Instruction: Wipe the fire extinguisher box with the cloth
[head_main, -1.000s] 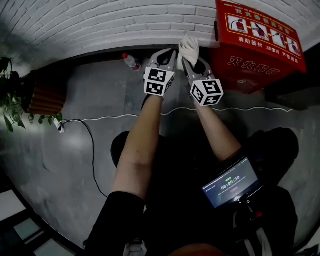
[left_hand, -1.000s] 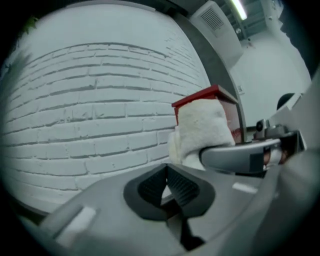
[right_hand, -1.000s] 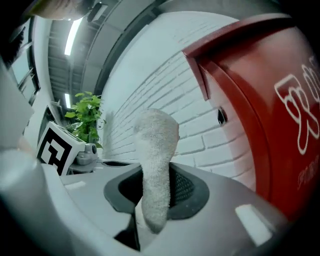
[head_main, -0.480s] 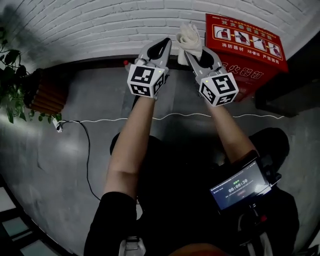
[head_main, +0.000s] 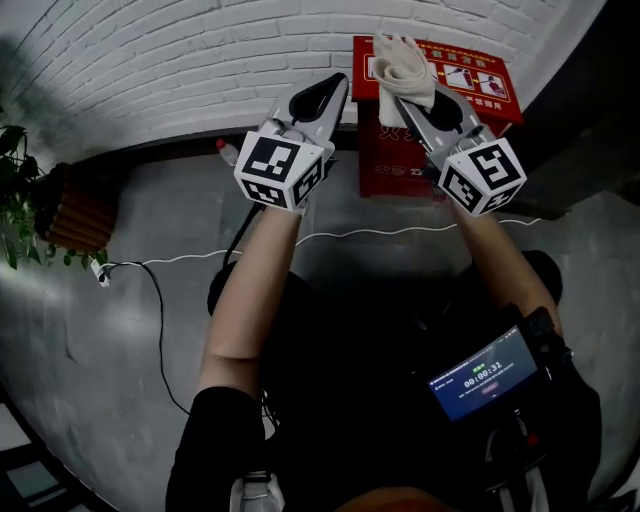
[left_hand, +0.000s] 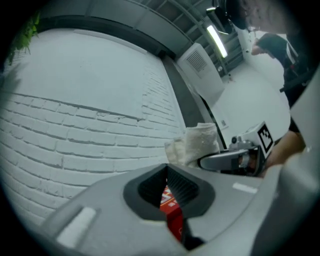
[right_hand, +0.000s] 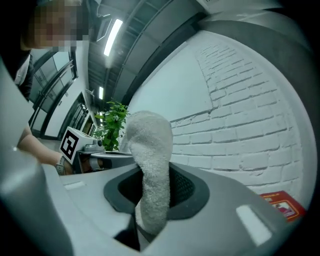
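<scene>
Two grippers up, one loaded. Right gripper (right_hand: 150, 197): jaws clamped on the cloth (right_hand: 148, 150), which stands out of them as a folded wad. Left gripper (left_hand: 168, 192): jaws together, nothing held, just a sliver of red showing through the slit.

Changed in the last second:
- Both tips were meeting at the cloth. The left has since come off it and now sits beside it, apart.
- The fire extinguisher box (head_main: 385, 160) was off to the right. It's now dead ahead of the right gripper, standing on the floor against the brick wall (head_main: 180, 60).
- In the head view the cloth overlaps the box's top edge.

Can't confirm contact. The right gripper view puts the box low and to the right of the cloth's line, so I'd say not touching yet.

My read: the regrip is done, the cloth is lined up and no wiping has started. Next step is to press the wad onto the top face and sweep. Risk: only the cloth's lower end is clamped, so it may fold over under pressure.
</scene>
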